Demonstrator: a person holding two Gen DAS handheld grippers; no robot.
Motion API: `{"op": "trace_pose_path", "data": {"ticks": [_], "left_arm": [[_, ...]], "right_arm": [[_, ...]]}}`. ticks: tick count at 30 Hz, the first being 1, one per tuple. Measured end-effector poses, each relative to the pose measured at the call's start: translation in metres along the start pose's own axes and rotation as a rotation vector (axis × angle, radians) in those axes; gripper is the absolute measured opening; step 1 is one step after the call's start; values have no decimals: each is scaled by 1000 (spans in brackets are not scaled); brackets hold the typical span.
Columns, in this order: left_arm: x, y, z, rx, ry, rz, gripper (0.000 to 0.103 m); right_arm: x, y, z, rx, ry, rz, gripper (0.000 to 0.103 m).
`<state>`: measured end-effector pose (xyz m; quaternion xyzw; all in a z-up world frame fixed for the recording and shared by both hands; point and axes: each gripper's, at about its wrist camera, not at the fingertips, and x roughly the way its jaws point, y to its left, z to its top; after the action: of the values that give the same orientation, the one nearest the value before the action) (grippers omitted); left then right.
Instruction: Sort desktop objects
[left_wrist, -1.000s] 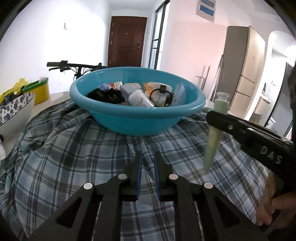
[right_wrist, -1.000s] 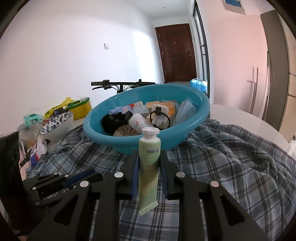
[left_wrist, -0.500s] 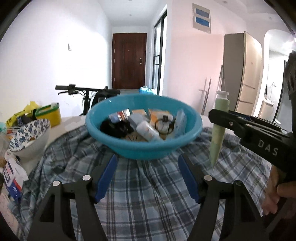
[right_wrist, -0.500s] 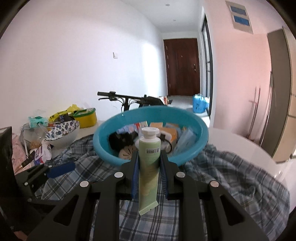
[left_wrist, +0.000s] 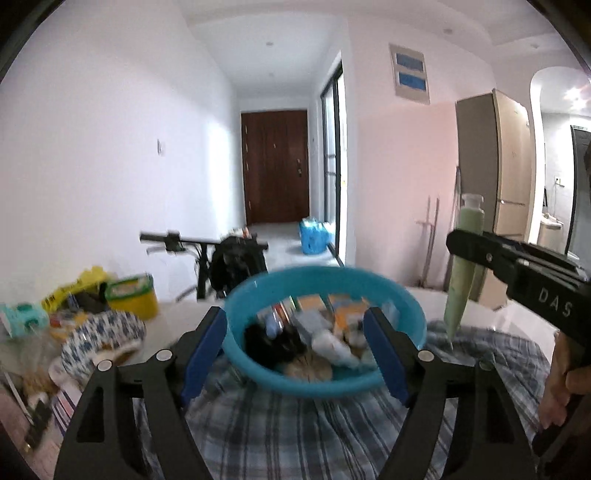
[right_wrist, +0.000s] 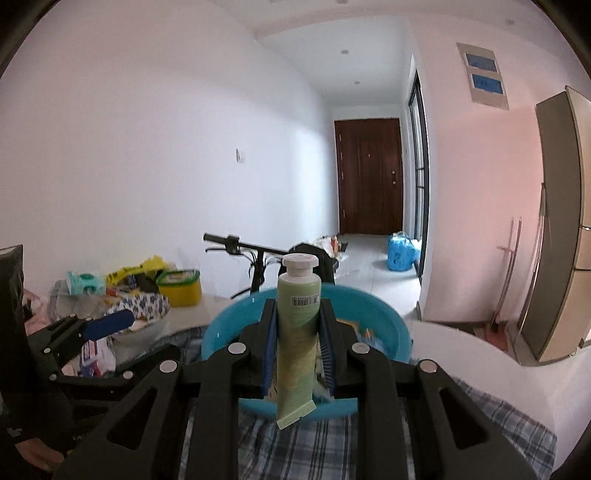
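Green tube (right_wrist: 297, 332) upright in right gripper (right_wrist: 298, 339), above basin (right_wrist: 400, 334)

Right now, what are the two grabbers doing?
Left gripper: open, holding nothing.
Right gripper: shut on the green tube, cap up.
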<state>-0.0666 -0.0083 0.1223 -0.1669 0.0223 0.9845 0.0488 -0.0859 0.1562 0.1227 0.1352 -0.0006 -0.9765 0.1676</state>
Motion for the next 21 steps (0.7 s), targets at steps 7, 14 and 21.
{"op": "trace_pose_path", "data": {"ticks": [7, 14, 21], "left_arm": [[-1, 10, 47, -50, -107, 11, 88], [10, 10, 87, -104, -173, -9, 88], [16, 0, 91, -18, -231, 90, 89]], "right_arm": [[-1, 5, 32, -9, -85, 2, 20], [9, 10, 55, -17, -147, -9, 20], [17, 5, 62, 14, -190, 35, 20]]}}
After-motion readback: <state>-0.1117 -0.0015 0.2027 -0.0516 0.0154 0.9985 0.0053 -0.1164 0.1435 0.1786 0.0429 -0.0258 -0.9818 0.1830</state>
